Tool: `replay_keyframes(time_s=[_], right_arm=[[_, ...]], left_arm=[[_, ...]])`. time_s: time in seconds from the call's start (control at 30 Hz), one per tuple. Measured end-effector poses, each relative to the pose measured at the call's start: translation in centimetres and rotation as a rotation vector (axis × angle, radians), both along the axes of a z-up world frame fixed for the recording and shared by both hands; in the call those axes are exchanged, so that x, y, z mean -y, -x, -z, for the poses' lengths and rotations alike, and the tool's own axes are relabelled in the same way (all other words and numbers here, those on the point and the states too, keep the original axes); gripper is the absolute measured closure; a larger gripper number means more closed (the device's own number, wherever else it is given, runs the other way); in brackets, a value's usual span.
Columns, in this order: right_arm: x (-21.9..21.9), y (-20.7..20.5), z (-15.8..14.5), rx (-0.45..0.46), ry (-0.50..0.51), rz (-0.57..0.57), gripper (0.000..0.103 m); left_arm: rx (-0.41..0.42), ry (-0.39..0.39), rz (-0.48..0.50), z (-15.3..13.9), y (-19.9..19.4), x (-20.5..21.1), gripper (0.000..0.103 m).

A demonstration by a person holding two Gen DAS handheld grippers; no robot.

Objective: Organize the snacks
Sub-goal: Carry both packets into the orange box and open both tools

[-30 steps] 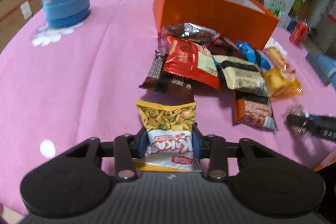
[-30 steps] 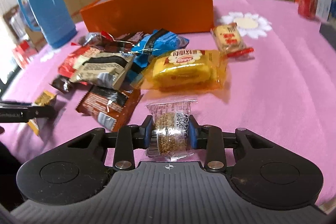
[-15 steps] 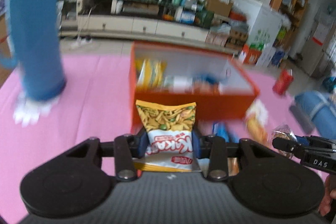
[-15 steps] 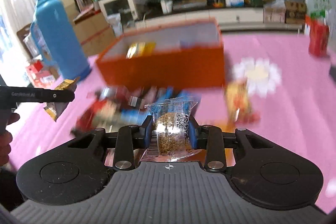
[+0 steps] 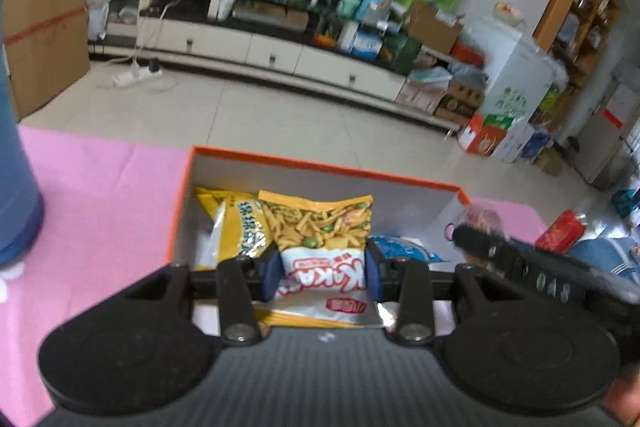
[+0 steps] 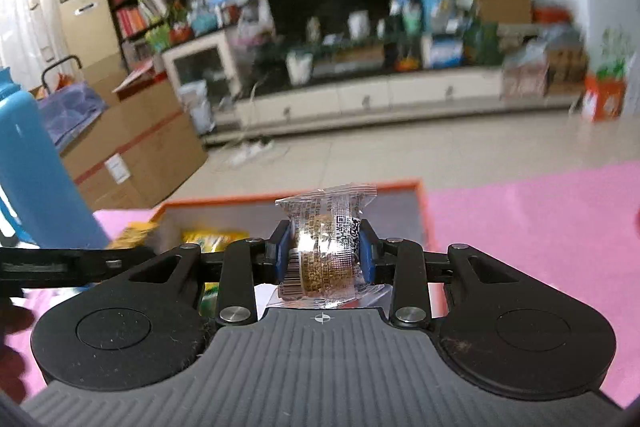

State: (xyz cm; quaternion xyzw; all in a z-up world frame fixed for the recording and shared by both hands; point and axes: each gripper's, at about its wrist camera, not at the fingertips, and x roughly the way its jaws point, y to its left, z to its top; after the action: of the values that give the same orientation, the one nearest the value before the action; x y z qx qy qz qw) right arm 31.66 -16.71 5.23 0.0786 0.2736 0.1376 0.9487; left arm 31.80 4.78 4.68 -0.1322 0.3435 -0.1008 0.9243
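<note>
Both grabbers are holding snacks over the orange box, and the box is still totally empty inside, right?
Not quite. Both grippers do hold snacks over the orange box, but it isn't empty: the left wrist view shows a yellow packet and a blue packet already lying inside.

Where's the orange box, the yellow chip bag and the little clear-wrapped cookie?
orange box (image 5: 182, 199), left wrist view, on its left wall.
yellow chip bag (image 5: 320, 223), left wrist view, on its printed front.
clear-wrapped cookie (image 6: 326, 259), right wrist view, on its brown middle.
</note>
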Motion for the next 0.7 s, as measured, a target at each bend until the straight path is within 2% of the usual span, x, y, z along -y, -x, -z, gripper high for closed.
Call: replay_keyframes(time_s=[0.13,0.37,0.43,0.5,0.57,0.6,0.63,0.7], right_arm=[[-0.8,-1.6,2.4,-0.051,0.055,0.009,0.09],[-2.4,-4.0,5.7,-0.142,0.089,-0.001,0.09],[-2.8,-4.2,6.3,-0.145,0.103,-0.002,0.09],[-3.0,-4.3,6.4,-0.14,0.118,-0.001,0.09],[-3.1,-4.4,6.5,-0.14,0.122,-0.002,0.088],[-3.2,-4.4,6.6,-0.141,0.126,-0.001,0.087],[-3.4,-4.3,6.6,-0.141,0.128,-0.003,0.086],[-3.3,-4.3,6.5,-0.138,0.121,-0.004,0.077]], left_arm=[[0.008,-0.036,0.014,1.1,-1.7,1.2,0.064],[-0.057,-0.09,0.026,4.4,-3.2,2.0,0.064],[-0.078,-0.102,0.026,5.2,-3.6,2.0,0.064],[-0.074,-0.079,0.028,5.2,-3.5,1.6,0.064],[-0.051,-0.076,0.02,4.8,-3.1,1.3,0.05],[-0.037,-0.082,0.015,4.5,-2.9,1.3,0.038],[-0.014,-0.081,0.011,4.1,-2.6,1.1,0.038],[0.001,-0.069,0.011,3.3,-2.3,0.9,0.038]])
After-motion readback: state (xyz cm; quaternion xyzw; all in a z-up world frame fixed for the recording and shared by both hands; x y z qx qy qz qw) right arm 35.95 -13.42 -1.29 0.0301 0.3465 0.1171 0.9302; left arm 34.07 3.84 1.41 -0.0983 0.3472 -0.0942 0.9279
